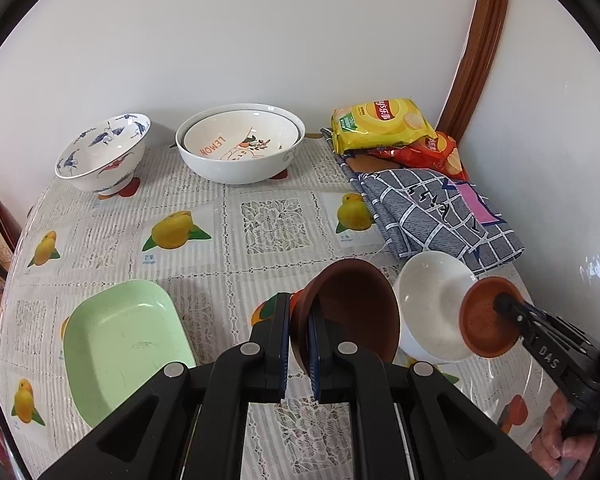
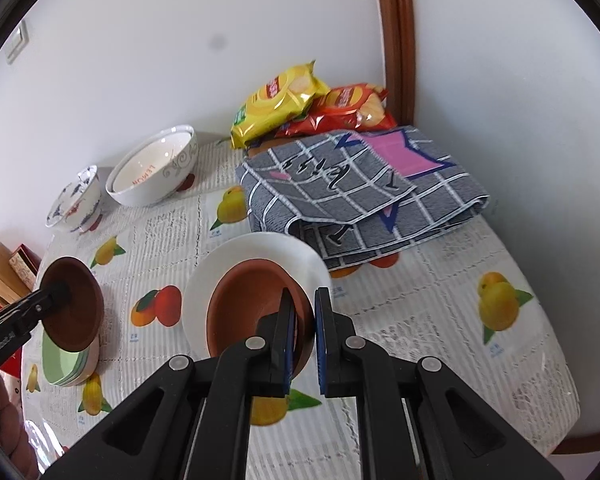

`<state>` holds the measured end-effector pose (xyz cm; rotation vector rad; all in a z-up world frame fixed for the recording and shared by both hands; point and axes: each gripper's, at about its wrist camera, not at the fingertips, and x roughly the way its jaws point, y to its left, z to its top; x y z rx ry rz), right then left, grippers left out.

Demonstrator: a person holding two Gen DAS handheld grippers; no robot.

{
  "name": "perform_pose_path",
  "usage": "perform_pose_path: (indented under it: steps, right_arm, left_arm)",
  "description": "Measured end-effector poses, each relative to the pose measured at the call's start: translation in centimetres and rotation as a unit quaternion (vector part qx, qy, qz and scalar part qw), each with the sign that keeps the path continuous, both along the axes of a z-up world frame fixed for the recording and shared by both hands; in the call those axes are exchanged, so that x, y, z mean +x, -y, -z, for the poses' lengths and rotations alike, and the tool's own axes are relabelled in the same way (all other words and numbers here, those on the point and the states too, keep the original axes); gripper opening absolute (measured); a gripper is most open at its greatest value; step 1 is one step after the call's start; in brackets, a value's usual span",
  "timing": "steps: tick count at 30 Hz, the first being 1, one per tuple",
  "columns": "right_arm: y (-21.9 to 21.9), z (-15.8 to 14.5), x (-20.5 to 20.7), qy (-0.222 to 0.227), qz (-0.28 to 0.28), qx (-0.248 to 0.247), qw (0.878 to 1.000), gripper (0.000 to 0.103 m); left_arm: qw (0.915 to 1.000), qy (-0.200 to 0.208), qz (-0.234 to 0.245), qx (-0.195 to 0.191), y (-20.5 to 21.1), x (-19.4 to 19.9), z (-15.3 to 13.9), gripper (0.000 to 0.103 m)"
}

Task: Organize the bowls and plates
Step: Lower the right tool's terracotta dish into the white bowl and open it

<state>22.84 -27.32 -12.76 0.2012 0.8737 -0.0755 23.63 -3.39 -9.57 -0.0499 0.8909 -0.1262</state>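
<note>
Two brown bowls (image 1: 352, 312) (image 2: 256, 312), rims pinched between each gripper's fingers (image 1: 299, 344) (image 2: 302, 340), seemingly airborne

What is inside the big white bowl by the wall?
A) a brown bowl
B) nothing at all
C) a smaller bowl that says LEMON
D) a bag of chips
C: the big white bowl by the wall has a smaller bowl nested in it, with orange LEMON lettering on its inside.

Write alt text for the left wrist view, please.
The left hand-held gripper pinches the rim of a dark brown bowl above a fruit-print tablecloth. Beside it, the right hand-held gripper holds a smaller brown bowl over a white bowl.
</note>
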Motion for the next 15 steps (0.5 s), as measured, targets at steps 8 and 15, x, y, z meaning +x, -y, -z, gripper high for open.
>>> perform_pose_path:
  steps: [8,15]
  right_arm:
    - [-1.4,2.8,3.1,-0.037,-0.014,-0.028,0.999,0.009]
    - [-2.1,4.5,4.9,-0.064,-0.01,-0.044,0.997,0.009]
  left_arm:
    - [0.9999,-0.017,0.0,-0.002,-0.2,1.7,1.6,0.008]
    - [0.9997,-0.023,0.006,-0.003,-0.2,2.5,2.4,0.008]
